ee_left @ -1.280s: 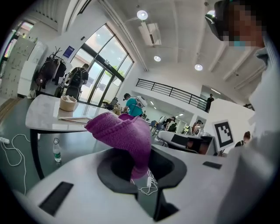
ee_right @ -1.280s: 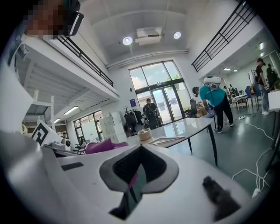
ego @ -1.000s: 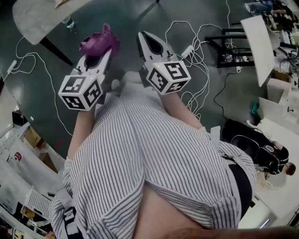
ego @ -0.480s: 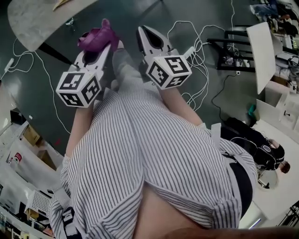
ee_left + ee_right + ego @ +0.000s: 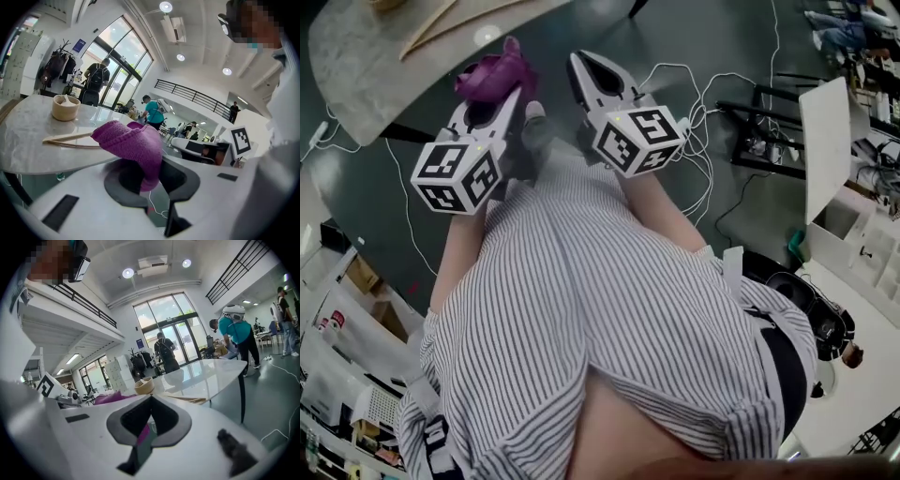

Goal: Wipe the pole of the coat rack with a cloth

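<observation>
Closest to us, the left tongs are clamped on the purple cloth, which bunches up over their tips. The right tongs, just beside them, have their tips pressed together with nothing between. Beyond both lies a pale round tabletop carrying a small bowl and a pair of long wooden sticks. The coat rack stands well beyond that tabletop, ahead and to the left of the cloth, near the glass doors. It is hung with dark coats, so we cannot make out its pole. We judge the pole to run upright, so wiping has not begun, and the cloth-bearing left tongs must cross the room first.
</observation>
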Action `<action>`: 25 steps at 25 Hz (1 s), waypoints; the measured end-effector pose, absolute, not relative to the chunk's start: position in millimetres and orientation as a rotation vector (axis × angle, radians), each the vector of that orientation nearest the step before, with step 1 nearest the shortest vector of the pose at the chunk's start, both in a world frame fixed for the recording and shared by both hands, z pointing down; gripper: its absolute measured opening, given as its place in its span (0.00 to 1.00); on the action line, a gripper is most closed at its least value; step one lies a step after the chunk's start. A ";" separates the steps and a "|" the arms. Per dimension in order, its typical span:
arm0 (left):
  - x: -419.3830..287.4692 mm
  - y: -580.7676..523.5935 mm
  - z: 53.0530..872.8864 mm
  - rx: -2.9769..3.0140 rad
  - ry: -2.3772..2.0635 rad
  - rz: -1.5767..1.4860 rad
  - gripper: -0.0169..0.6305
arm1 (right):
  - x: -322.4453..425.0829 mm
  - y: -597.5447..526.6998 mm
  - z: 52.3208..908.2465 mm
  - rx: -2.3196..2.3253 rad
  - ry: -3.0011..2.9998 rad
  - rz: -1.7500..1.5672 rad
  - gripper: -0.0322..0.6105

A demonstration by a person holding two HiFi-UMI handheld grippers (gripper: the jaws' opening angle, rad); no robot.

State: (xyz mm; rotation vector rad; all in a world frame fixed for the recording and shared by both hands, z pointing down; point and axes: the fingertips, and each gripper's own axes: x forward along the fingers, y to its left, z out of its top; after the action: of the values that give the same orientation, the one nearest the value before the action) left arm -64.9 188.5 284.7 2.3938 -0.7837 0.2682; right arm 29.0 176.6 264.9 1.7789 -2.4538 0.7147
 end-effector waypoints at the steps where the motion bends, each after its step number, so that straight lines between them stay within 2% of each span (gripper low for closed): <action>1: -58.4 177.6 284.9 2.389 -0.792 0.271 0.15 | 32.5 166.4 262.6 1.753 -2.483 0.714 0.07; 15: 18.8 76.1 282.1 2.421 -0.791 0.296 0.15 | 73.4 75.0 271.1 1.534 -2.554 0.710 0.07; 25: 30.5 56.2 287.0 2.398 -0.797 0.321 0.15 | 87.8 50.3 276.2 1.517 -2.560 0.738 0.07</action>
State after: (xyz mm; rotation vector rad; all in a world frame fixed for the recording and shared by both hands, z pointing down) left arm 30.5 56.2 287.0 2.3984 -0.7973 0.3211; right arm 87.8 50.3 276.2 1.5169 -2.5600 0.7380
